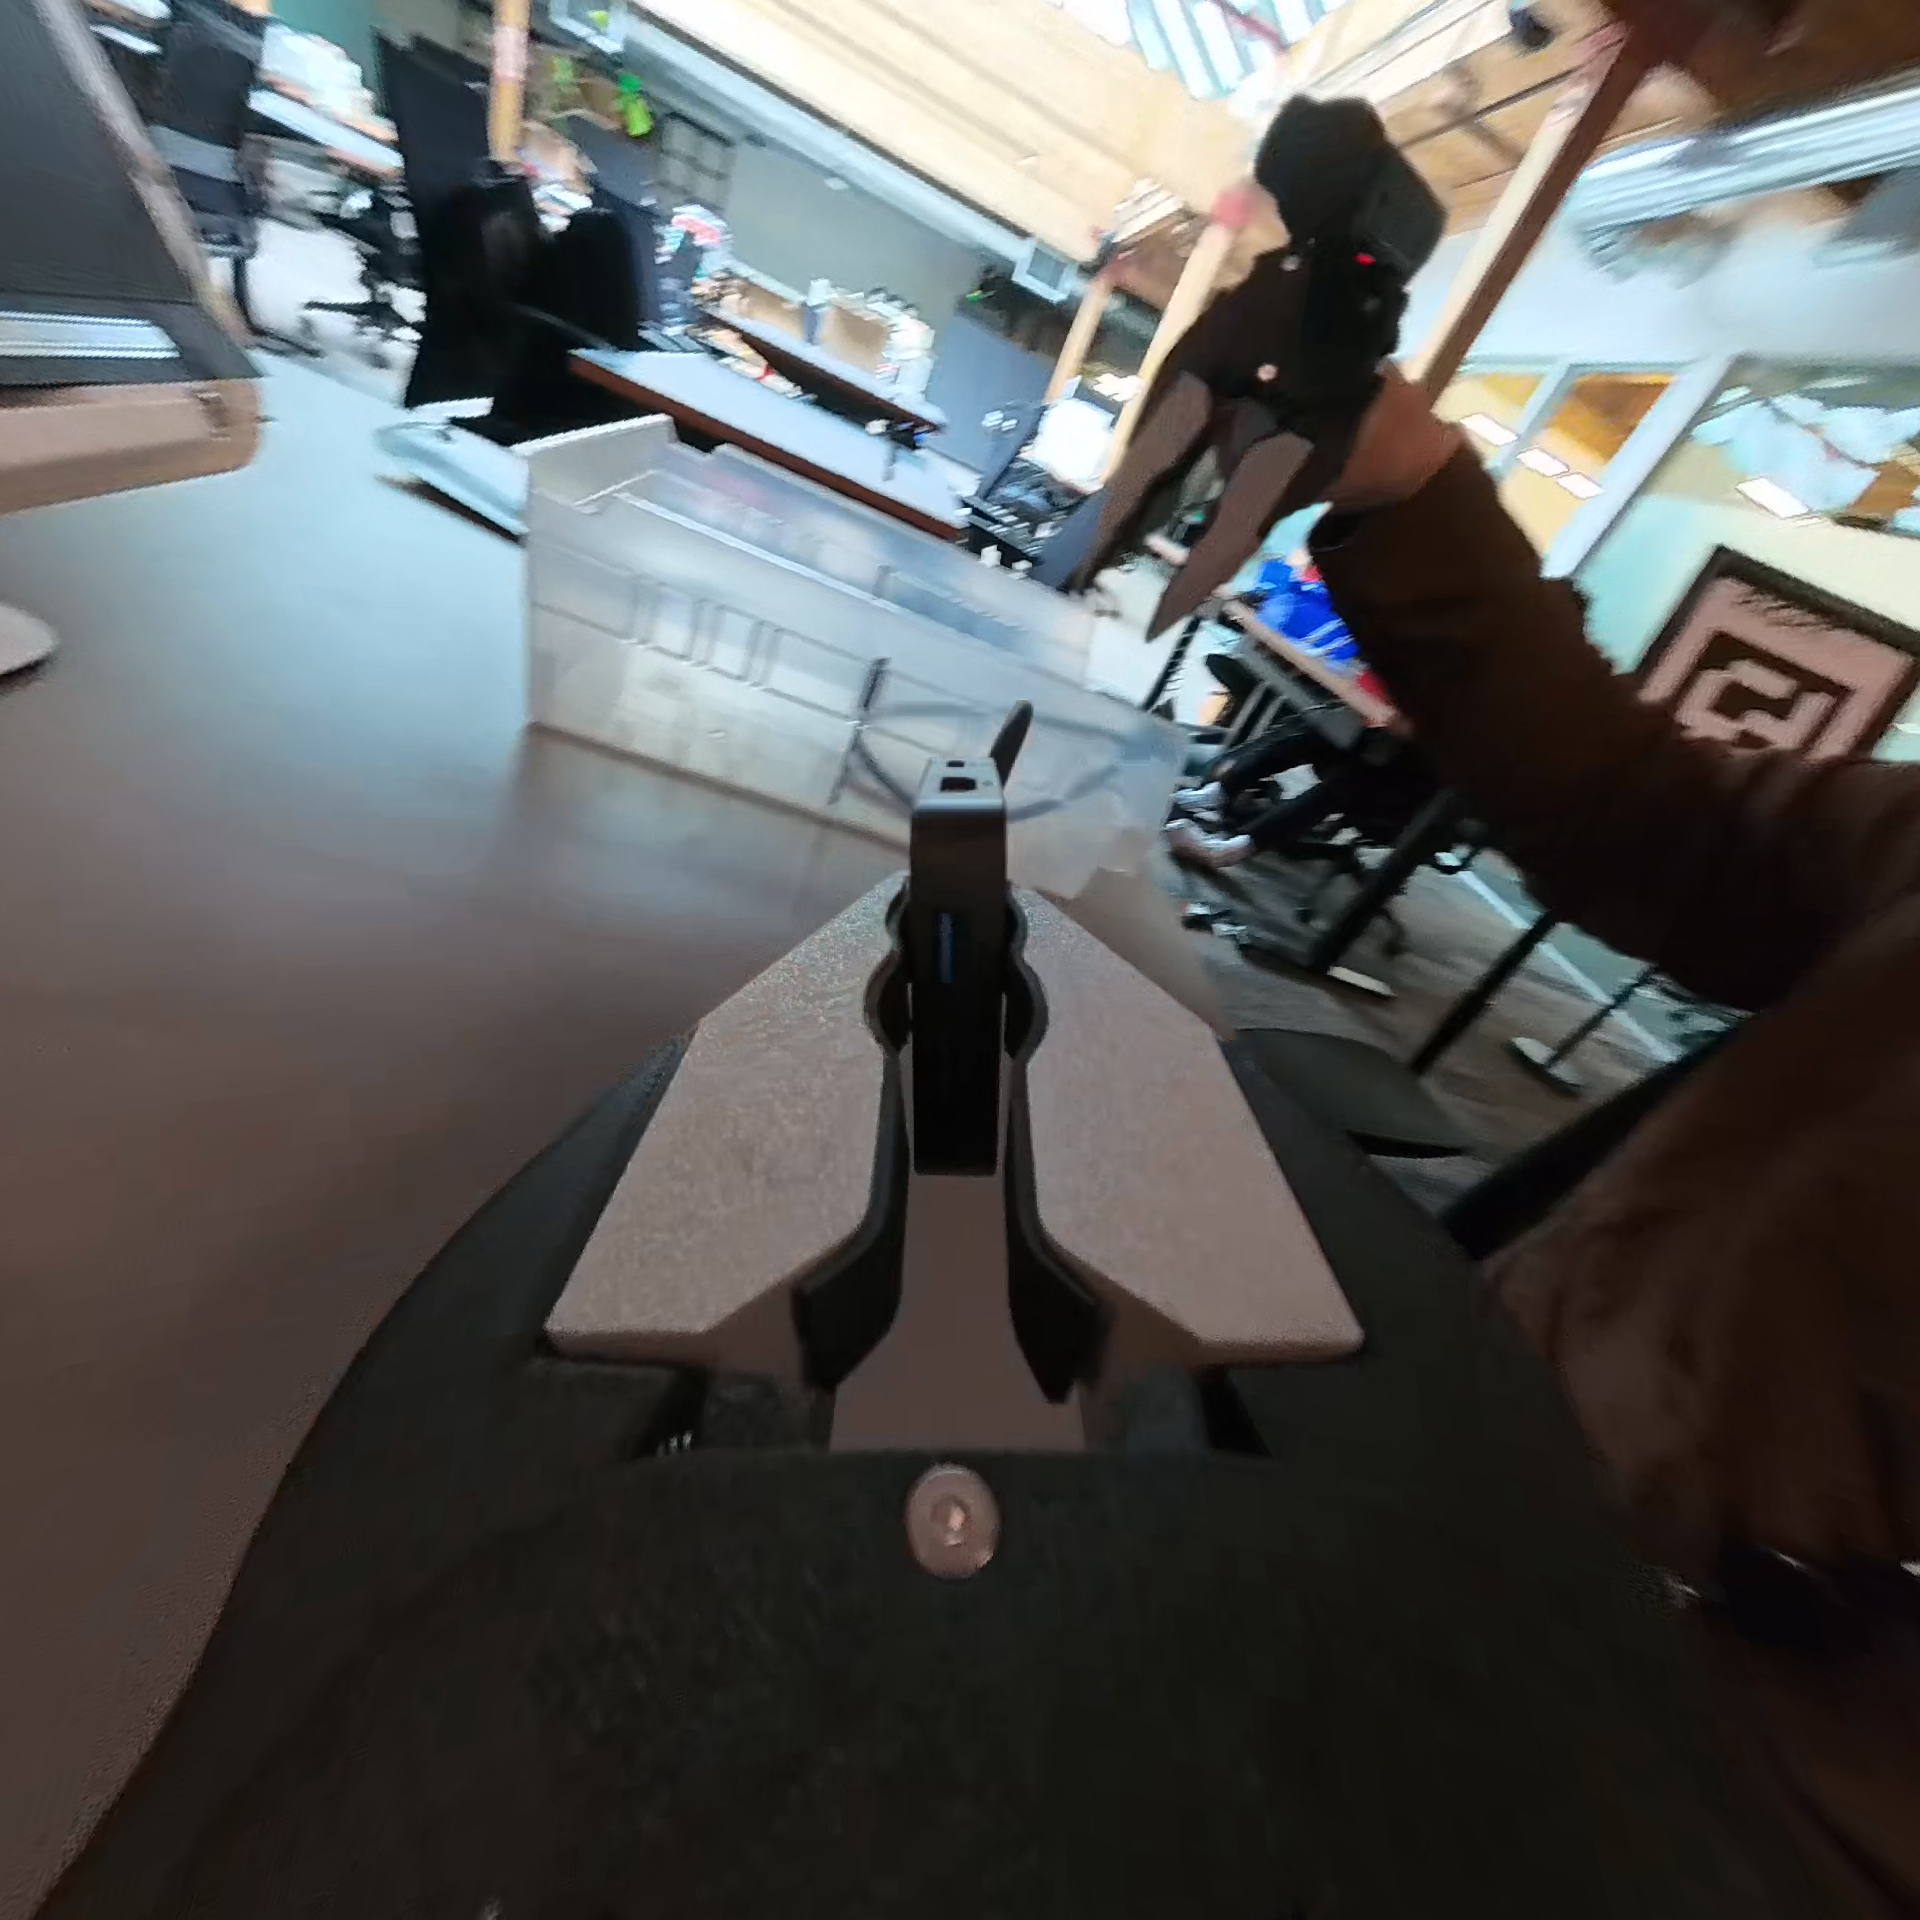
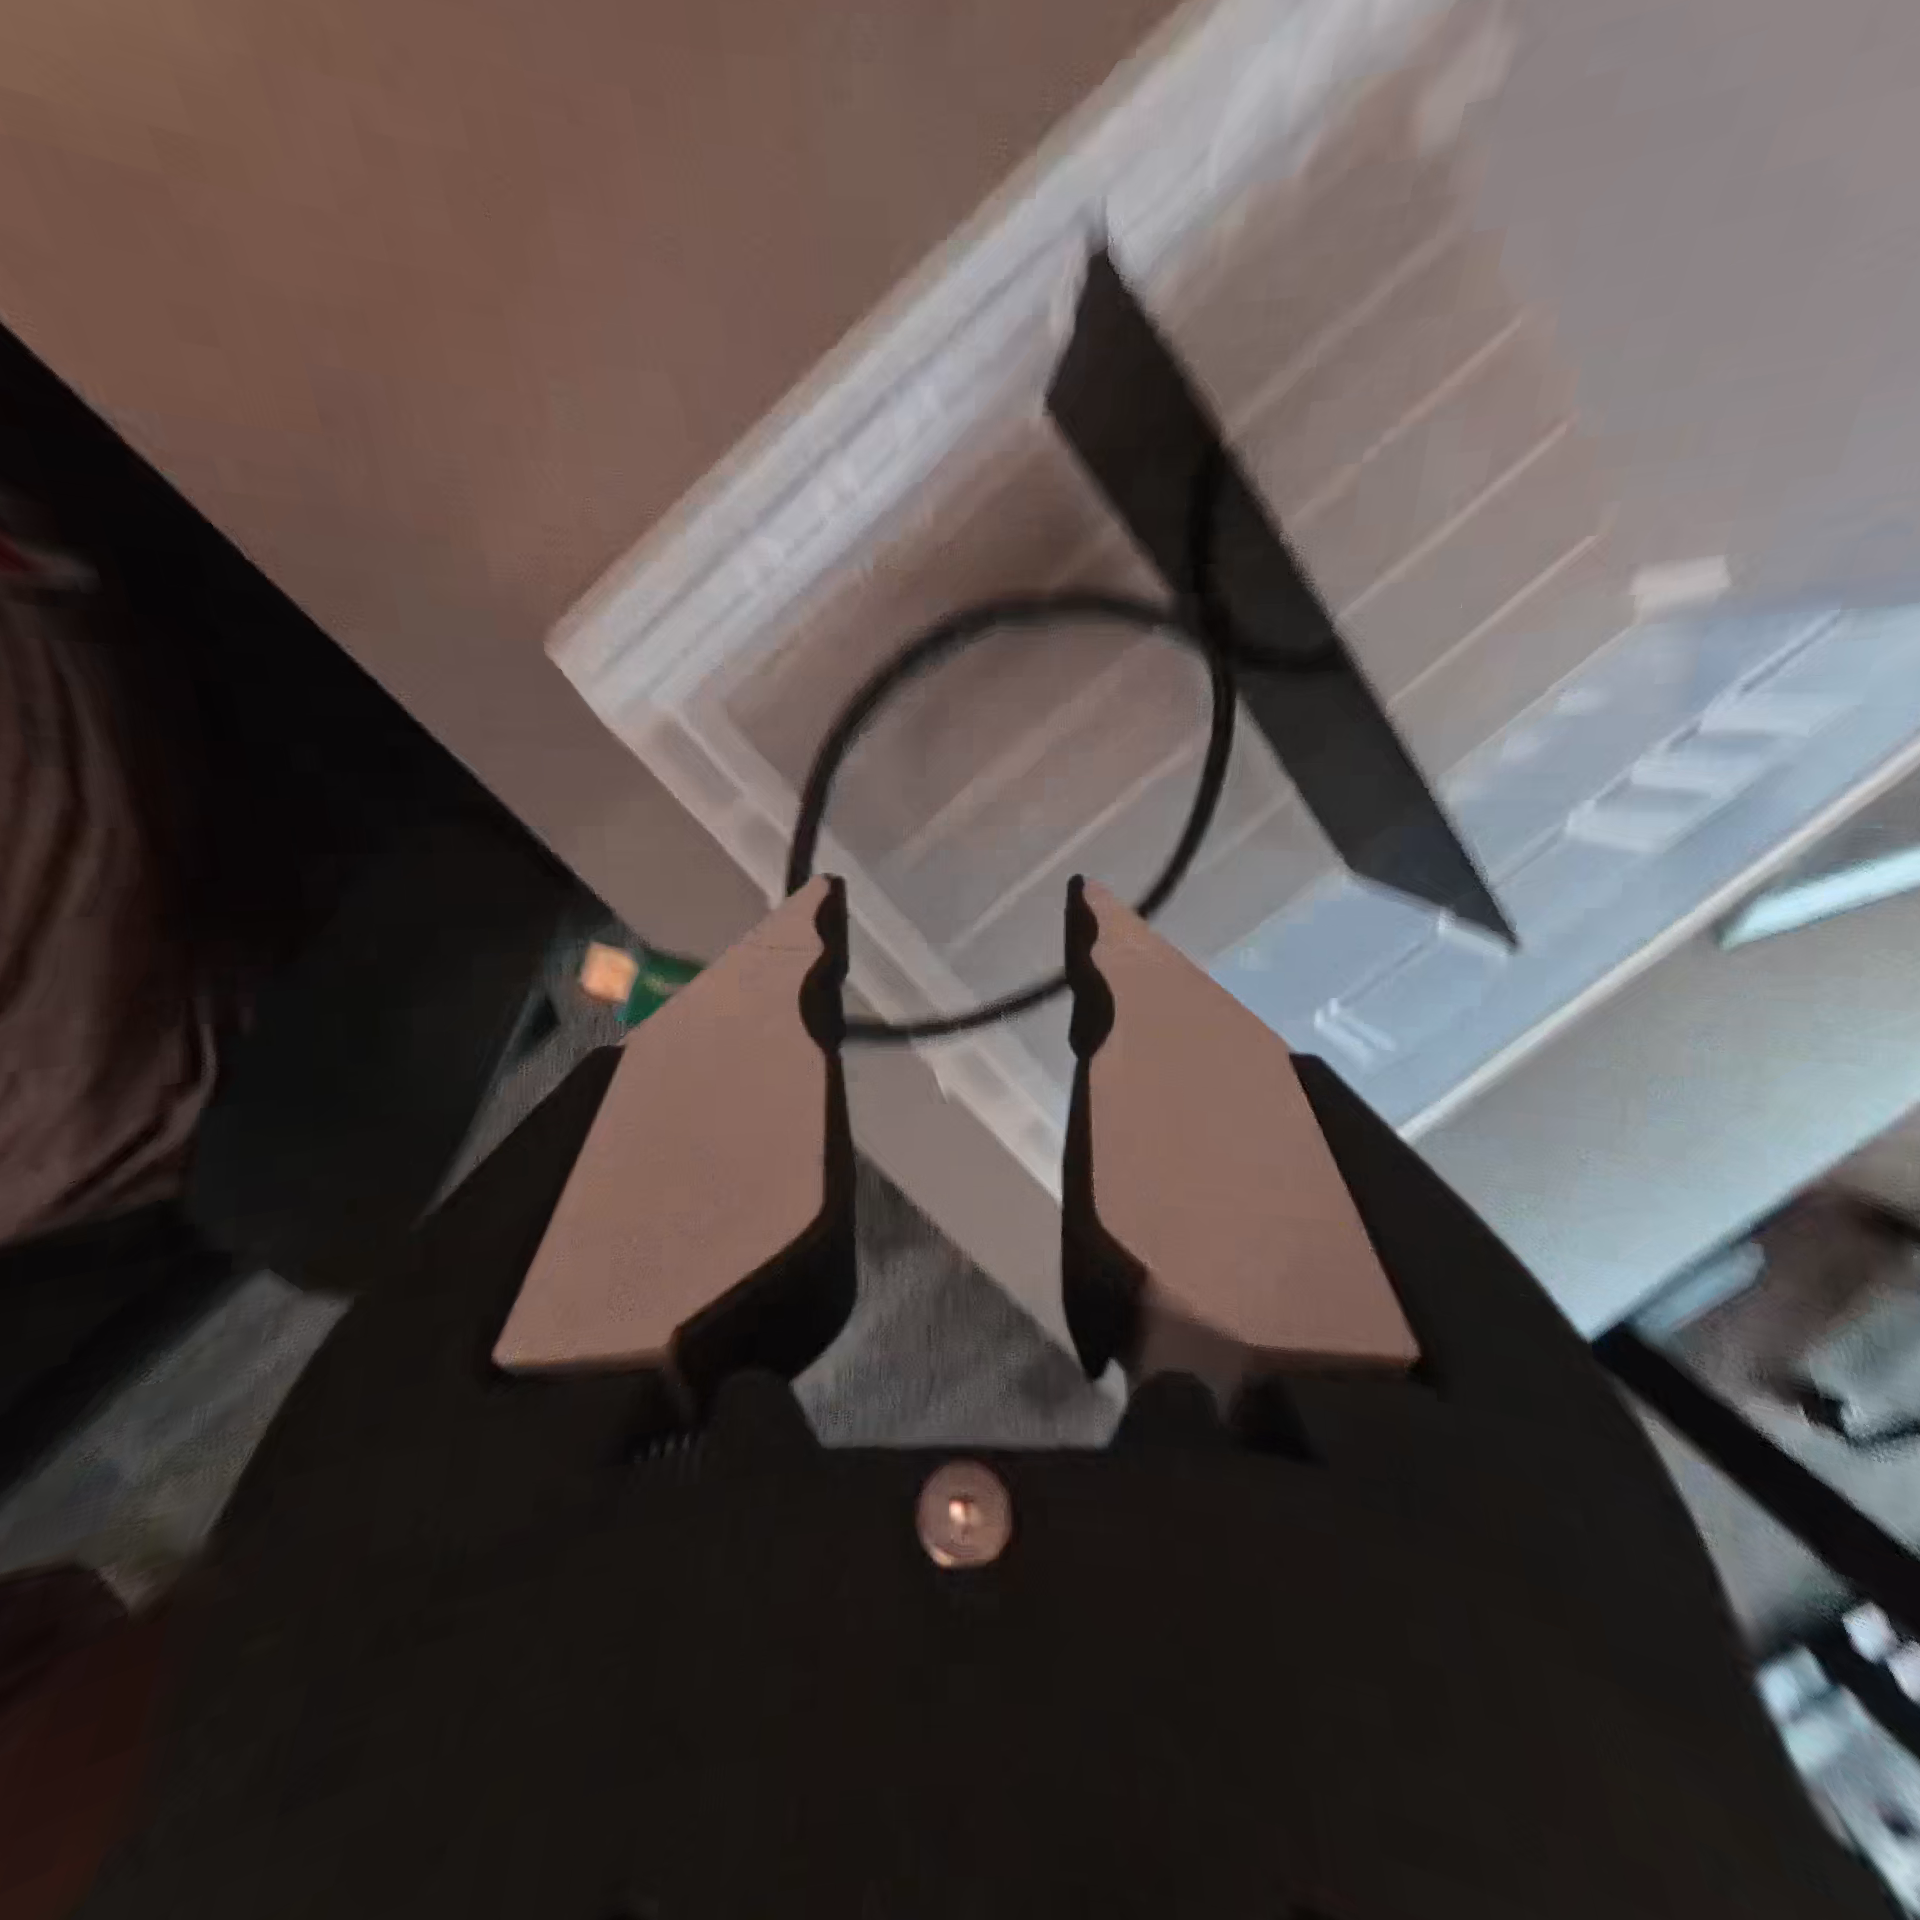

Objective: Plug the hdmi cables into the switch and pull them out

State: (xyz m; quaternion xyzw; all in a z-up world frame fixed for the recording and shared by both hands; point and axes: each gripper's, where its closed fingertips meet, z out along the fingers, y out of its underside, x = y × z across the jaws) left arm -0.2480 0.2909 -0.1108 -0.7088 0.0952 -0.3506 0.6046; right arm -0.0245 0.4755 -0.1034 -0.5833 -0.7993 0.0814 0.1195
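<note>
My left gripper (image 1: pixel 956 920) is shut on a small black HDMI switch (image 1: pixel 958 852), held edge-on above the brown table (image 1: pixel 260 883), its port end facing away. My right gripper (image 2: pixel 951 894) is open and empty, hovering over a clear plastic bin (image 2: pixel 675 665). In the bin lie a looped black cable (image 2: pixel 1039 603) and a flat black piece (image 2: pixel 1247 582). In the left wrist view the right gripper (image 1: pixel 1138 582) hangs up at the right, above the bin (image 1: pixel 727 603), held by a hand in a brown sleeve. A faint cable loop (image 1: pixel 1081 795) shows through the bin wall.
A monitor foot (image 1: pixel 21 639) and a monitor stand at the table's left. Desks, chairs and shelves fill the room beyond. The table's right edge drops to the floor (image 1: pixel 1455 935). Both views are blurred by motion. Across from one pair of fingers to the other is roughly 30 centimetres.
</note>
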